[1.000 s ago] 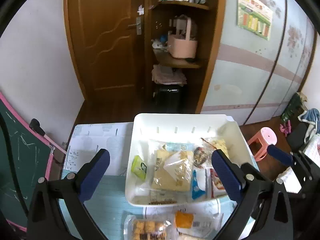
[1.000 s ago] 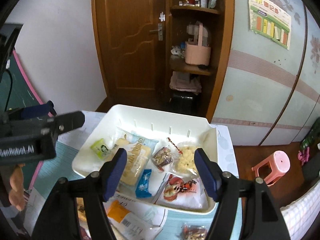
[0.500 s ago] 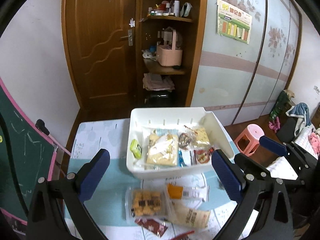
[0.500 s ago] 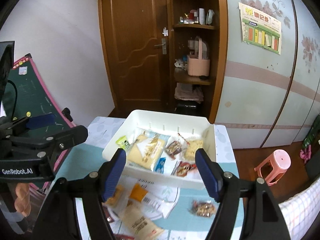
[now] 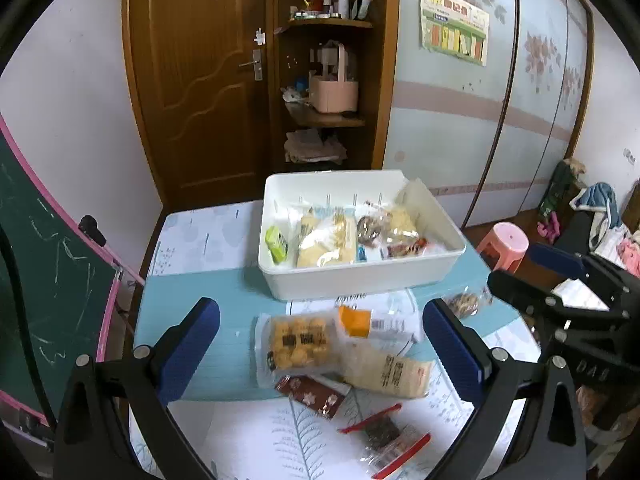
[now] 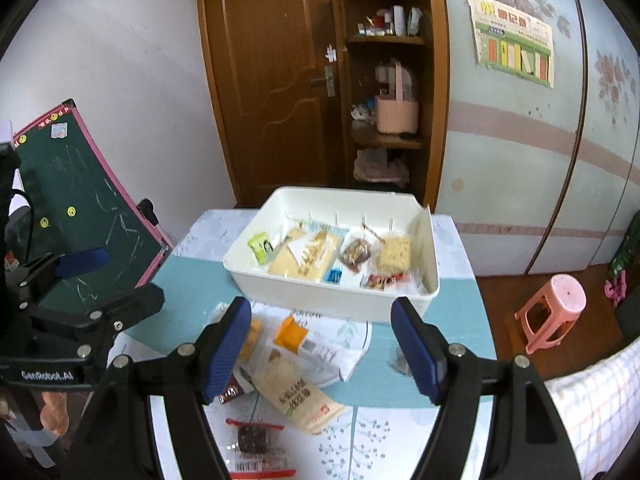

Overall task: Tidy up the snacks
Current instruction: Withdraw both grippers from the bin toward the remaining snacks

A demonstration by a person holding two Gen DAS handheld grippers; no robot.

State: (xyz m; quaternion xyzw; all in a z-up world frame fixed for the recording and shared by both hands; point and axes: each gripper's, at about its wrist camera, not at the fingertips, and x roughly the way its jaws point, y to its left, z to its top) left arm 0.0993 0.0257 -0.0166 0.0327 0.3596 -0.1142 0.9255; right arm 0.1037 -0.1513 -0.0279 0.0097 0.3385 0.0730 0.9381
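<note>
Both the left gripper [image 5: 320,344] and right gripper [image 6: 322,344] hang spread and empty above loose snack packets [image 5: 300,344] near the table's front edge; approach one packet squarely, then carry it to the white bin [image 5: 360,276] mid-table.

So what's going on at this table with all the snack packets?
A person is sorting snacks with a handheld gripper in each hand. The white bin already holds several packets, while more lie loose on the table in front of it, among them a clear pack of yellow biscuits and a beige packet. Both the left gripper and the right gripper are open and empty, above the loose pile, touching nothing.
</note>
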